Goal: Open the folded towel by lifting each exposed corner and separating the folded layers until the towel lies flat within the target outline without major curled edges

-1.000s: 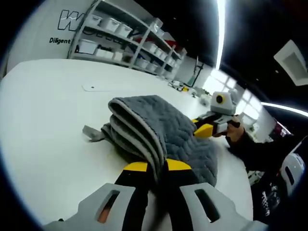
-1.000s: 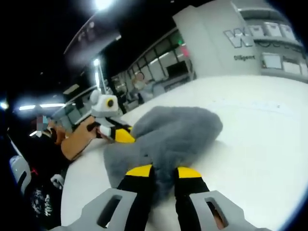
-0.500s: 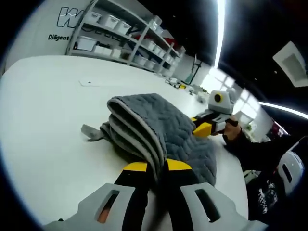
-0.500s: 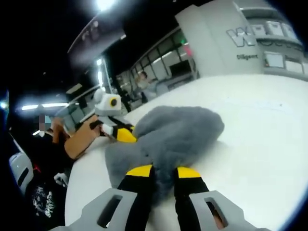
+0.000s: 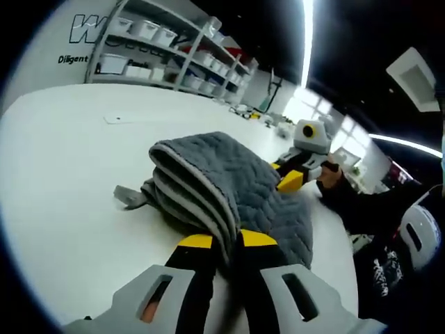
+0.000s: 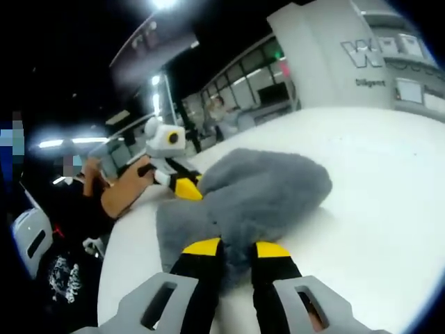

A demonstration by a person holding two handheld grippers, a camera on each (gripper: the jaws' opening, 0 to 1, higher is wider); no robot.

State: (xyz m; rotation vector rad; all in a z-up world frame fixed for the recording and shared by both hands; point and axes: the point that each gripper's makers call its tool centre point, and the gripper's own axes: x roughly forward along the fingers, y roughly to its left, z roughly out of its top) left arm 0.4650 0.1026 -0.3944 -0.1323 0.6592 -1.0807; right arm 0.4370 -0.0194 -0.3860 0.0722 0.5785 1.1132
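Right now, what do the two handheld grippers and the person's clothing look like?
Each gripper has two black jaws with yellow pads at the tips, rising from a light grey body with slotted cut-outs: the left gripper and the right gripper match. Seen from across, each carries a white housing. The person wears a black top with a white print. A dark sleeve covers one arm.

White table (image 5: pixel 62 181), shelving (image 5: pixel 163 59) with bins, lettered wall (image 6: pixel 389 49), ceiling light strips (image 5: pixel 306 38)
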